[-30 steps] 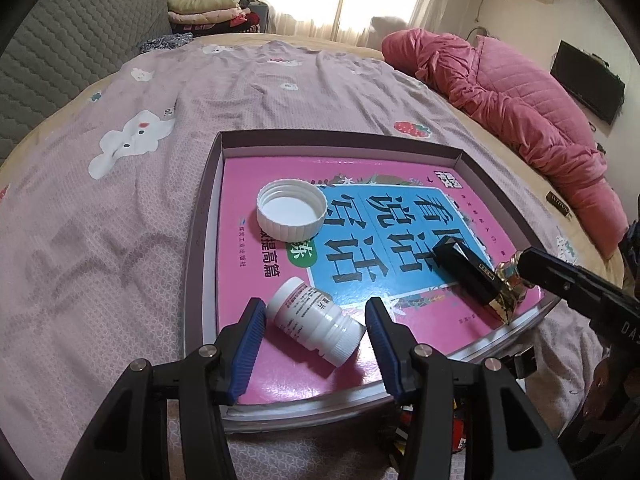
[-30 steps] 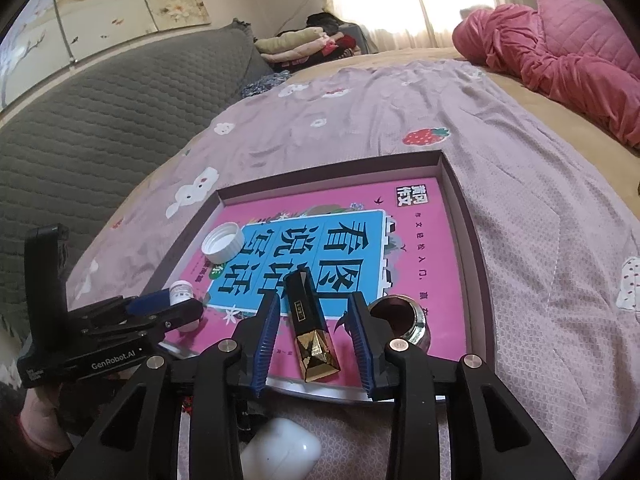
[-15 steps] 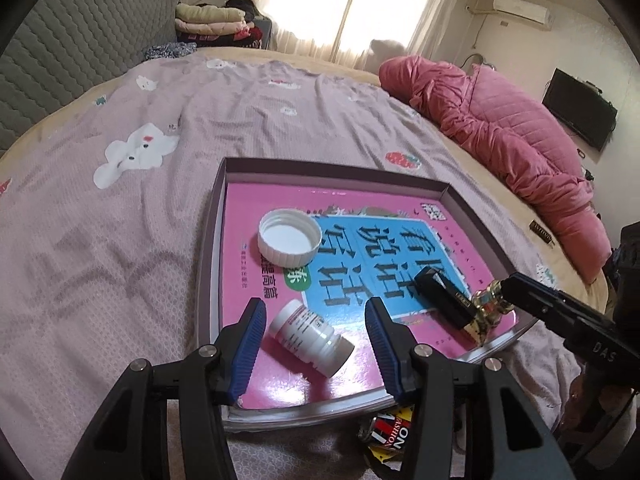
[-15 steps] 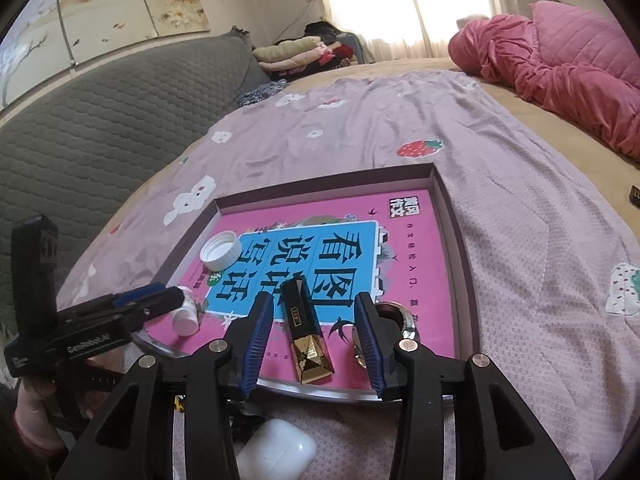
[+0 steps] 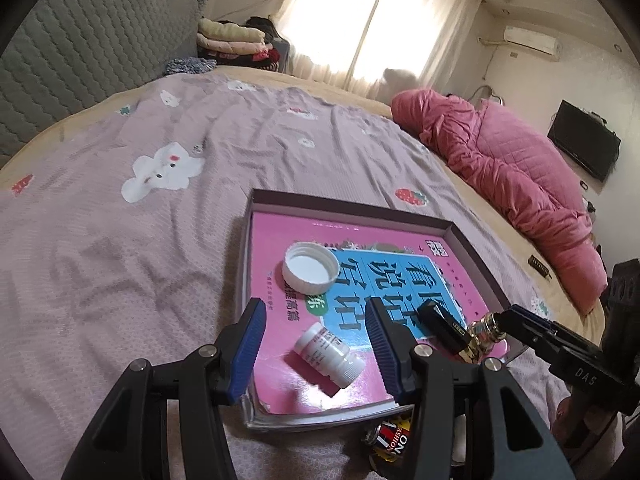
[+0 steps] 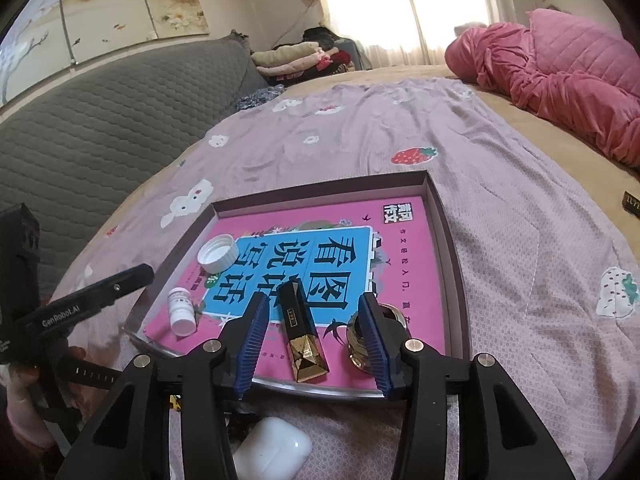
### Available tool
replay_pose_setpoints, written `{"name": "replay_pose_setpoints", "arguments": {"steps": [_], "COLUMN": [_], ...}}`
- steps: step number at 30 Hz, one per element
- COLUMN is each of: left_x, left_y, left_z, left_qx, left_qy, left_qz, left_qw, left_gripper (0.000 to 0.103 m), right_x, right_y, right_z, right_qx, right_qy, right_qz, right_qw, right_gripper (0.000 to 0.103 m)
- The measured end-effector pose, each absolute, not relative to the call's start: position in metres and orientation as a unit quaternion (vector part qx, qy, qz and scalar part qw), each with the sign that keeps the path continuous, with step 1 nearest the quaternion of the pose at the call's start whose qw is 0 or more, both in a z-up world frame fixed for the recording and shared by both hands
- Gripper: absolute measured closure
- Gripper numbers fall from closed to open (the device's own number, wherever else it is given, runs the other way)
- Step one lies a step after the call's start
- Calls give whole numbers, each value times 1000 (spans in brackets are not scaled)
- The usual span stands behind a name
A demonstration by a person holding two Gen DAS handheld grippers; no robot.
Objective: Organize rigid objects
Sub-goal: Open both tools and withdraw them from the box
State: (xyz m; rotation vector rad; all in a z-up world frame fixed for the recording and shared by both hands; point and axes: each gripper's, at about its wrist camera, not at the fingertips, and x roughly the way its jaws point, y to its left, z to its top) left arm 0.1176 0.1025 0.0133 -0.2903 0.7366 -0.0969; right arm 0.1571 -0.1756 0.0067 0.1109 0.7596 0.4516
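Note:
A shallow box [image 5: 348, 205] [image 6: 453, 264] on the bed holds a pink book. On the book lie a white cap [image 5: 310, 268] [image 6: 218, 254], a small white pill bottle [image 5: 328, 354] [image 6: 182, 311] on its side, and a black and gold lipstick [image 5: 440, 325] [image 6: 300, 328]. My left gripper [image 5: 314, 312] hovers open just above the bottle, its pads clear of it. My right gripper [image 6: 313, 303] straddles the lipstick with its jaws opening, and neither pad touches it. A gold round jar [image 6: 354, 338] sits partly behind the right gripper's right-hand finger.
A white earbuds case [image 6: 272, 450] and a printed packet [image 5: 390, 436] lie on the sheet just below the box's near edge. A pink quilt [image 5: 520, 176] [image 6: 560, 80] is heaped at the right. A grey padded headboard [image 5: 80, 60] runs along the left. A small dark item [image 6: 633, 202] lies far right.
My left gripper has lifted and drawn back from the pill bottle, which stays on the book. My right gripper's jaws have spread wider around the lipstick, which has not moved.

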Motion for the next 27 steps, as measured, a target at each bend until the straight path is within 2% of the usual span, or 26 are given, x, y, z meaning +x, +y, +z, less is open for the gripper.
{"name": "replay_pose_setpoints", "arguments": {"steps": [10,16,20,27], "left_x": [103,93,86,76], "left_y": [104,102,102,100], "left_z": [18,23,26,32], "left_qx": [-139,-131,-131,-129], "left_qy": [354,348,345,338], "left_qz": [-38,-35,-32,-24], "left_qw": [924,928,929,932], "left_gripper": [52,52,43,43], "right_x": [151,146,141,132], "right_y": [-179,-179,-179,-184], "right_z": [13,16,18,16], "right_qx": [54,51,42,34], "right_qy": [356,351,341,339], "right_qz": [215,216,219,213], "right_qw": [908,910,913,916], "right_gripper": [52,47,42,39]}}
